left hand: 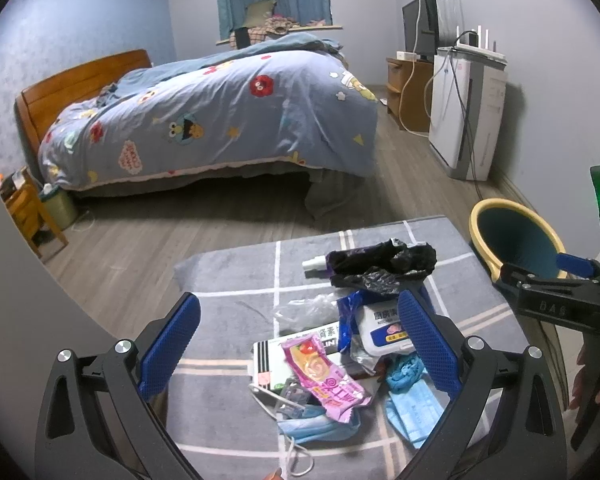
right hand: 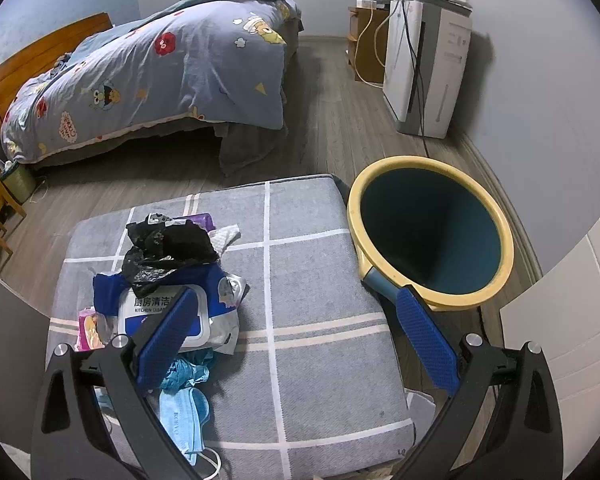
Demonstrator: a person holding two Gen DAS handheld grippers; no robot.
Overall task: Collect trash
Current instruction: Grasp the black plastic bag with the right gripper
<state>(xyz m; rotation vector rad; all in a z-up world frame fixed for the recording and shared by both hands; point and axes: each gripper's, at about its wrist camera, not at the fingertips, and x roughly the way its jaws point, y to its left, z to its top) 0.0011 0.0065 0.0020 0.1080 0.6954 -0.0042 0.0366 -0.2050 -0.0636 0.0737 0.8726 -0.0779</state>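
A pile of trash lies on a grey checked cushion (left hand: 228, 280): a black plastic bag (left hand: 380, 266), a blue-white wet-wipe pack (left hand: 380, 326), a pink candy wrapper (left hand: 324, 376), a white box (left hand: 276, 356), blue face masks (left hand: 416, 404) and clear plastic (left hand: 304, 310). My left gripper (left hand: 300, 350) is open and empty above the pile. My right gripper (right hand: 300, 338) is open and empty over the cushion (right hand: 320, 280), right of the wipe pack (right hand: 208, 308) and the black bag (right hand: 172, 246). A yellow-rimmed teal bin (right hand: 430, 232) stands right of the cushion; it also shows in the left wrist view (left hand: 516, 240).
A bed with a blue cartoon quilt (left hand: 220, 120) stands behind on the wood floor. A white air purifier (left hand: 466, 112) with cables and a wooden cabinet (left hand: 408, 88) line the right wall. A small green bin (left hand: 58, 204) and a wooden stool (left hand: 24, 216) stand at the left.
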